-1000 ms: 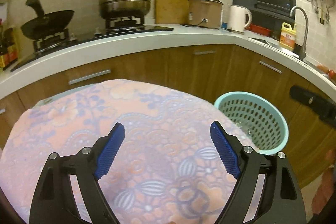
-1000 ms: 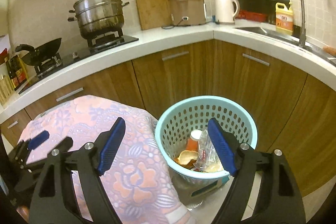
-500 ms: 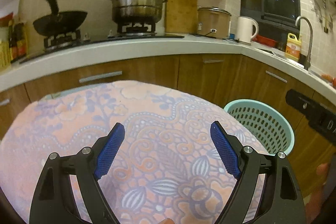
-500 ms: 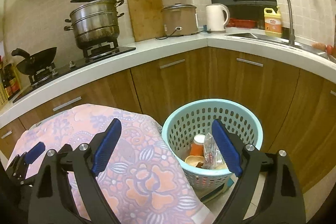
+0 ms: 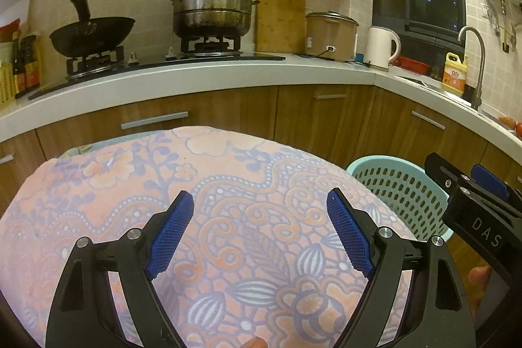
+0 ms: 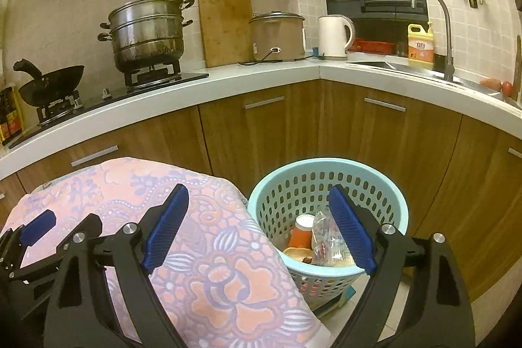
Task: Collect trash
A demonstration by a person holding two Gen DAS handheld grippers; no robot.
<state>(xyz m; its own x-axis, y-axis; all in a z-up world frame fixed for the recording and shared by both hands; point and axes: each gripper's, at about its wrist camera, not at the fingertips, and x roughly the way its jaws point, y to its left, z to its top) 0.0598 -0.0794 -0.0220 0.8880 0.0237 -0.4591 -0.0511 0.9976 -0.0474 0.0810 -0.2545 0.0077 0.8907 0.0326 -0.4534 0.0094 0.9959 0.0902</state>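
Left gripper (image 5: pixel 259 232): jaws spread wide, empty, over the floral cloth (image 5: pixel 228 217).
Right gripper (image 6: pixel 257 229): jaws apart, empty.
Trash: orange cup (image 6: pixel 300 234) and clear wrapper (image 6: pixel 326 240) lie in the teal basket (image 6: pixel 329 165).
Handling: likely light; wrapper soft, slippery, cup crushable; pinch its rim.

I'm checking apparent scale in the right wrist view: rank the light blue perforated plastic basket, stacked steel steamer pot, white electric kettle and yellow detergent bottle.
1. Light blue perforated plastic basket, though nearest the camera.
2. Stacked steel steamer pot.
3. White electric kettle.
4. Yellow detergent bottle.
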